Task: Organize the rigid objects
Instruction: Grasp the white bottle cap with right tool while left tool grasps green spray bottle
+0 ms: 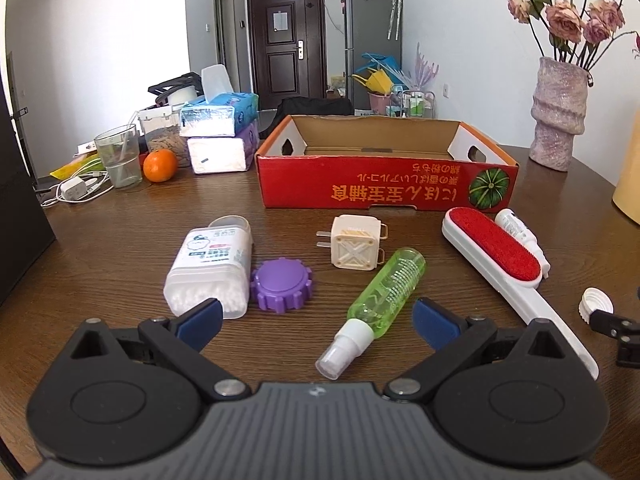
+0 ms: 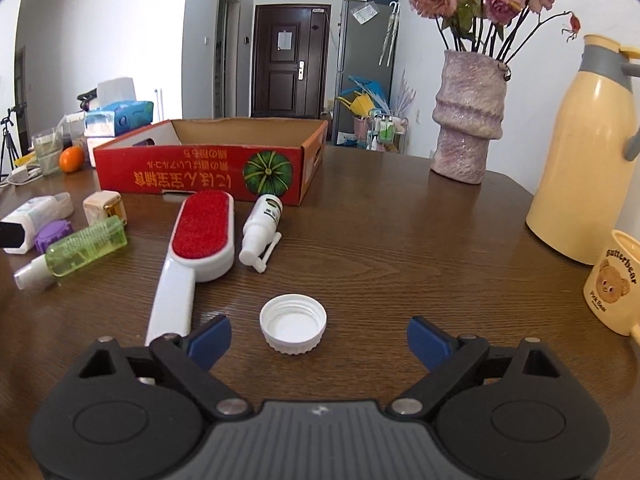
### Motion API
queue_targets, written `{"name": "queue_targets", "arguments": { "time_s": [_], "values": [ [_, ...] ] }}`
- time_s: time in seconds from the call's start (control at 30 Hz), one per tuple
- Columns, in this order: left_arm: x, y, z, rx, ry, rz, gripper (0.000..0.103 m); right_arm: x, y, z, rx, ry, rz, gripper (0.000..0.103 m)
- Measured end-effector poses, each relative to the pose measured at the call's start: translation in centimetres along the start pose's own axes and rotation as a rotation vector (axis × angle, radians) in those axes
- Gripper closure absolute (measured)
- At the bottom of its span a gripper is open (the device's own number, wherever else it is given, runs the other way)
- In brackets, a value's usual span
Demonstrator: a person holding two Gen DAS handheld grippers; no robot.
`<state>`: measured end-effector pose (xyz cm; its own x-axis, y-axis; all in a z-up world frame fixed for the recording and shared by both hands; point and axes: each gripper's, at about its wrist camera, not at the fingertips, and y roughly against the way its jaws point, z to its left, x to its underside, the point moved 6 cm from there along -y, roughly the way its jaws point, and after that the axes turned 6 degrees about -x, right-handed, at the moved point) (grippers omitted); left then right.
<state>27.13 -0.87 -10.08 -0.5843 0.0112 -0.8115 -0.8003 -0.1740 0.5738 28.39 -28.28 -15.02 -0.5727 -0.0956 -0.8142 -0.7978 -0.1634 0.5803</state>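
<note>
The right gripper point(image 2: 319, 338) stands wide and holds nothing, its blue pads flanking the white bottle cap point(image 2: 293, 323), probably its first pick. The left gripper point(image 1: 317, 319) is equally wide and empty over the green spray bottle point(image 1: 374, 306). The loose items lie between the table's near edge and the empty red cardboard box point(image 1: 384, 172), likely their destination
</note>
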Motion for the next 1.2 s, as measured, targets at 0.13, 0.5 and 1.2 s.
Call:
{"name": "queue_targets", "arguments": {
  "time_s": [0.13,0.5,1.2],
  "values": [
    [0.0,-1.1,-0.9,0.004,-0.021,0.013,0.0,-0.2,-1.6,0.3,-0.048,-0.022,0.029,0.047],
    [0.0,-4.6,-3.5,0.02,-0.087,0.055,0.0,-0.5,-1.3,-0.2,-0.059,-0.074,-0.018,0.064],
    [0.4,-7.2,-5.0,0.126,-0.078,0.086,0.042,-0.7,-1.0,-0.2,-0.009,-0.117,-0.046,0.064]
  ]
}}
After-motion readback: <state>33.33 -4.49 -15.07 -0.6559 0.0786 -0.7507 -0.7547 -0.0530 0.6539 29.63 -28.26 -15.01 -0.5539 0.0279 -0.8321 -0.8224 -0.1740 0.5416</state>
